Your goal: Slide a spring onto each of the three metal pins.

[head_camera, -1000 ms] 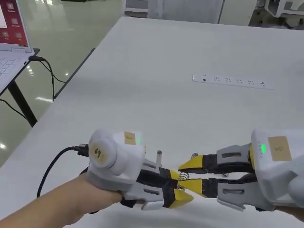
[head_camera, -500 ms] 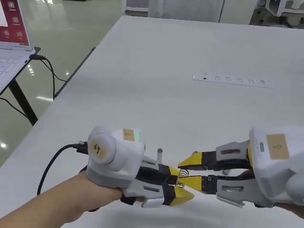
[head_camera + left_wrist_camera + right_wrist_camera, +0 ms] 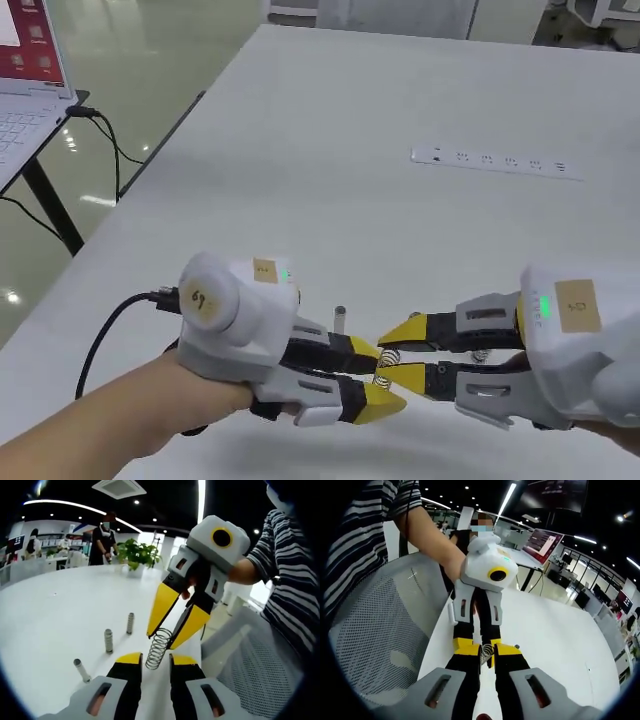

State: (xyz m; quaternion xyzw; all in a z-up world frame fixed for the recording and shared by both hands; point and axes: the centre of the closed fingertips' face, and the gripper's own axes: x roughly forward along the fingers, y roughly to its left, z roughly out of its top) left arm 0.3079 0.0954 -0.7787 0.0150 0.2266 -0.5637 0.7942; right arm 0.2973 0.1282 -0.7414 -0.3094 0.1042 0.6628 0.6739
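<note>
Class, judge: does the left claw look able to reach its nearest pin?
Likely yes: bare table lies between the pin and the left claw, though the spring in the right claw sits at its tips.

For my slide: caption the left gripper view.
Coiled metal spring spans left gripper and right gripper, beside three metal pins.

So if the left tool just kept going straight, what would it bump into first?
The spring, which sits right at the tips of the left tool. Just past it is the right tool, pointing back the other way. The pins stand off to one side, out of that line.
</note>
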